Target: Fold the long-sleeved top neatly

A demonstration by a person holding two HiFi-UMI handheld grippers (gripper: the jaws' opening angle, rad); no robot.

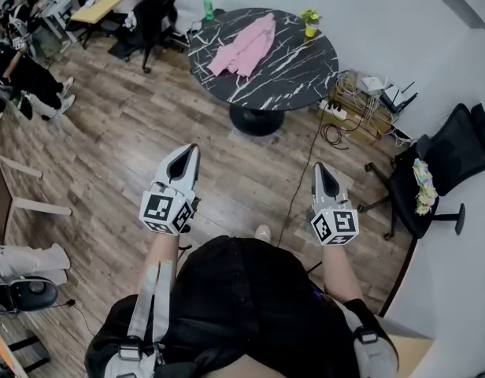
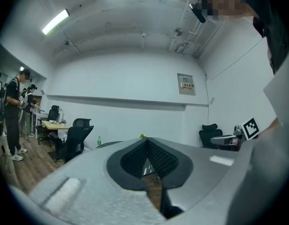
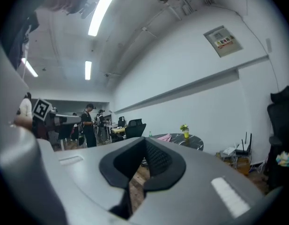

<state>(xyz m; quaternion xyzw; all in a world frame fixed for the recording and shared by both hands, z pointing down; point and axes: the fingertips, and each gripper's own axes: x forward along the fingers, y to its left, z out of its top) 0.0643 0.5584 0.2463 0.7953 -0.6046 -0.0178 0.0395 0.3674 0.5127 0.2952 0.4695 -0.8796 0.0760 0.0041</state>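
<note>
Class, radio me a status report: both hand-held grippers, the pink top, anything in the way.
Left hand-held gripper and right hand-held gripper shut, empty. Pink top lies crumpled on the round table, well ahead. Floor cable crosses the path.

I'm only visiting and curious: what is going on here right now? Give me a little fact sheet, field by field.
Garment: pink top, lying loose and unfolded
Where: round black table, across the wooden floor from the person
Also on table: green bottle, potted plant
Left gripper: shut, empty, held level
Right gripper: shut, empty, held level
Folding: not yet begun
</note>
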